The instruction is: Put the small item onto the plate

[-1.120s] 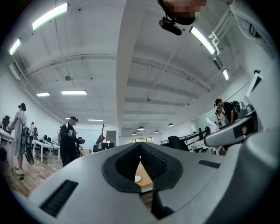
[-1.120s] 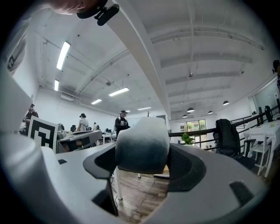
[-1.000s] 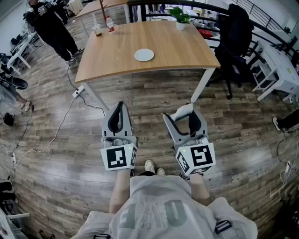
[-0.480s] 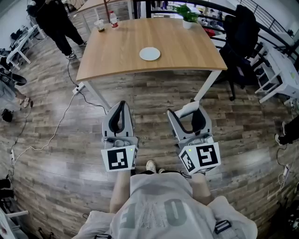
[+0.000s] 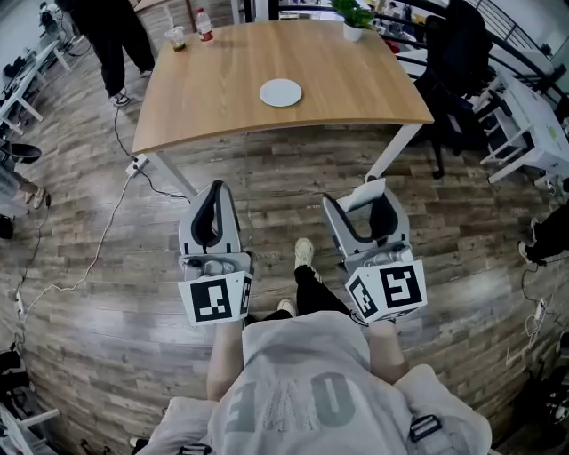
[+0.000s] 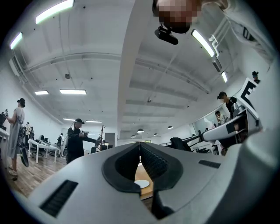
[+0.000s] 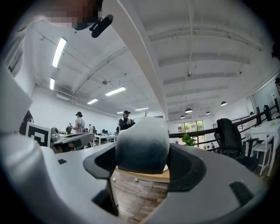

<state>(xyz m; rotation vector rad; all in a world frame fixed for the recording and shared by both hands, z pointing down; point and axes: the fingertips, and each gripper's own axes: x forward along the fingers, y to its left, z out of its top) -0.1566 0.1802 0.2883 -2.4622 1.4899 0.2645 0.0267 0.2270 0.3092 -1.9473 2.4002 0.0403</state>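
Observation:
A white plate (image 5: pixel 281 92) lies near the middle of the wooden table (image 5: pixel 222 107), far ahead of both grippers. My right gripper (image 5: pixel 372 191) is shut on a small white item (image 5: pixel 362 196), held over the floor short of the table's front edge. From the right gripper view the item (image 7: pixel 142 146) is a rounded white-to-grey lump filling the gap between the jaws, and it hides most of the table (image 7: pixel 148 176). My left gripper (image 5: pixel 216 188) is shut with nothing in it. In the left gripper view the jaws meet, and the plate (image 6: pixel 141 184) shows below them.
A potted plant (image 5: pixel 353 18), a bottle (image 5: pixel 205 24) and a cup (image 5: pixel 175 37) stand at the table's far edge. A black chair (image 5: pixel 453 62) is at the table's right, with white desks (image 5: pixel 533 107) beyond. A person (image 5: pixel 116 35) stands far left. A cable (image 5: pixel 107 240) crosses the floor.
The table has drawn nearer and shifted slightly as the person steps forward, one foot now out in front. Both grippers keep their pose, the right one still holding the item.

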